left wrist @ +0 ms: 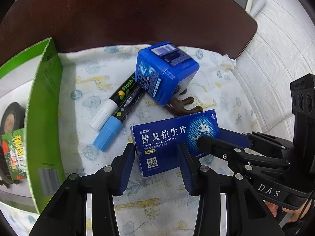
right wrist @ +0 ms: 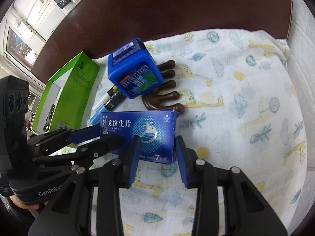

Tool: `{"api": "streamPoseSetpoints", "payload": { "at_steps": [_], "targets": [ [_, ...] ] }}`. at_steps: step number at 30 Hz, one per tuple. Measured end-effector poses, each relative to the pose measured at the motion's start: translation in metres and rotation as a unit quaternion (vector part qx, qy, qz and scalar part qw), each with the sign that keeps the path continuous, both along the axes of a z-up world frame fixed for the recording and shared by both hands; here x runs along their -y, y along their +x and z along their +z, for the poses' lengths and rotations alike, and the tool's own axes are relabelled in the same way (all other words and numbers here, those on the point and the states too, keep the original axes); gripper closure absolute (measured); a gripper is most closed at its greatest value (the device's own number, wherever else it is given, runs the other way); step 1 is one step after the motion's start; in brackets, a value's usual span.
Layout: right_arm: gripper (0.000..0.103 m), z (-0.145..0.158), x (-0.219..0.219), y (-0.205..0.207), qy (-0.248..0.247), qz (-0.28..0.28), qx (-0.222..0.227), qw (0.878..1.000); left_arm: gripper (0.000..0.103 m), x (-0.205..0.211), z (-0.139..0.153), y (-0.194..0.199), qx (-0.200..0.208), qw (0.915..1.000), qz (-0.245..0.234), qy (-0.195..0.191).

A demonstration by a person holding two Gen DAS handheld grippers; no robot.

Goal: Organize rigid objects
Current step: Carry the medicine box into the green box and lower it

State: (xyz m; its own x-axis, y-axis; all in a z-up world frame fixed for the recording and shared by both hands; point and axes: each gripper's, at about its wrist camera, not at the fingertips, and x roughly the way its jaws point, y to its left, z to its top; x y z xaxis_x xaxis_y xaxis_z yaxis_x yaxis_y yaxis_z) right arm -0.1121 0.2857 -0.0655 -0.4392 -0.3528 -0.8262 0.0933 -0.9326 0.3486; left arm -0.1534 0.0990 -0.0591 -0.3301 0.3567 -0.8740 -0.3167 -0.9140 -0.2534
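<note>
Around the blue tablet box (left wrist: 173,141), both my left gripper (left wrist: 157,153) and right gripper (right wrist: 157,147) have jaws spread, straddling it. Behind the box sits the Mentos tub (right wrist: 133,74).

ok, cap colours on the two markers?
White cap and light blue cap; left wrist view shows best.

The blue tablet box (left wrist: 173,143) reads "替戈拉生片", "Tegoprazan Tablets" and "50mg", with a QR code; the right wrist view adds "7". The blue tub (right wrist: 133,72) says "mentos". A black marker (left wrist: 126,92) shows "Flash". The right gripper (left wrist: 208,137) bears "DAS", the left gripper (right wrist: 110,135) "GenRobo"
</note>
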Motion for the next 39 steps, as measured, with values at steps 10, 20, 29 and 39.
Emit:
{"api": "streamPoseSetpoints", "payload": {
  "at_steps": [10,20,29,39],
  "targets": [
    [0.067,0.043,0.022,0.010,0.010,0.016,-0.055,0.998,0.059,0.020,0.038,0.006,-0.063,0.9980,0.008,-0.003],
    [0.067,0.081,0.087,-0.001,0.008,0.075,-0.098,0.992,0.059,0.084,0.078,0.016,-0.117,0.9913,0.058,-0.011],
    [0.067,0.087,0.160,-0.020,-0.010,0.136,-0.105,0.985,0.059,0.160,0.088,0.026,-0.130,0.9832,0.125,-0.024],
    [0.067,0.069,0.233,-0.035,-0.013,0.191,-0.075,0.979,0.059,0.226,0.069,0.026,-0.110,0.9765,0.184,-0.023]
  ]
}}
